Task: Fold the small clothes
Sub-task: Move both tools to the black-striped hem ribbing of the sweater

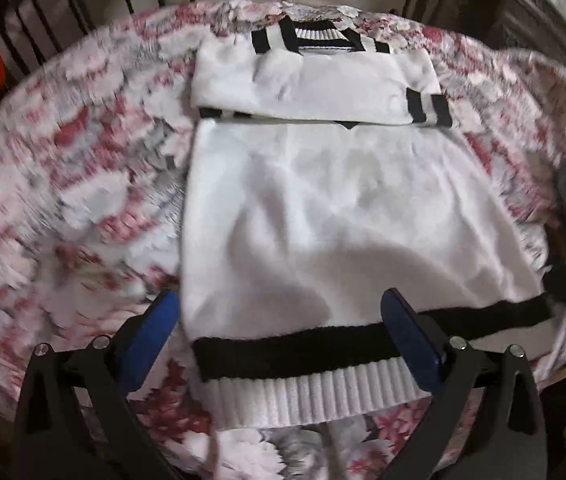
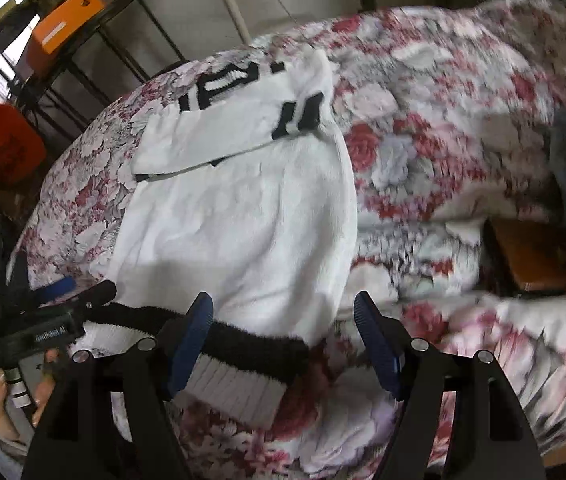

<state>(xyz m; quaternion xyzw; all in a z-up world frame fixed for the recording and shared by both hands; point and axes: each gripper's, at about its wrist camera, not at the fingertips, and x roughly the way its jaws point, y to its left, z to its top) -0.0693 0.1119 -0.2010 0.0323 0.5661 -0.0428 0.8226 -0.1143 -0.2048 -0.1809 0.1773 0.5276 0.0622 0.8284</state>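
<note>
- White sweater [image 1: 323, 208] lies flat on a floral cloth [image 1: 83, 200] that covers a round table; its black-and-white striped hem [image 1: 315, 364] is at the near edge, its collar at the far edge.
- Sleeves [image 1: 315, 88] are folded across the chest, with the black-striped cuff [image 1: 429, 108] on the right.
- Left gripper [image 1: 283, 332]: jaws wide apart and released, straddling the left part of the hem. The blue pads [image 1: 155, 328] are not pressing on the knit, and nothing is grasped.
- Right gripper [image 2: 283, 340]: jaws spread and released, over the sweater's near right corner. The left pad [image 2: 191, 340] sits at the hem band and the right pad is over bare cloth. Whether the left pad touches the hem, cannot tell.
- A hand [image 2: 7, 392] holds the left gripper's handle, seen at the near left in the right wrist view.
- An orange box [image 2: 67, 20] sits on a black rack beyond the table on the far left.
- Both views are motion-blurred at the edges.
</note>
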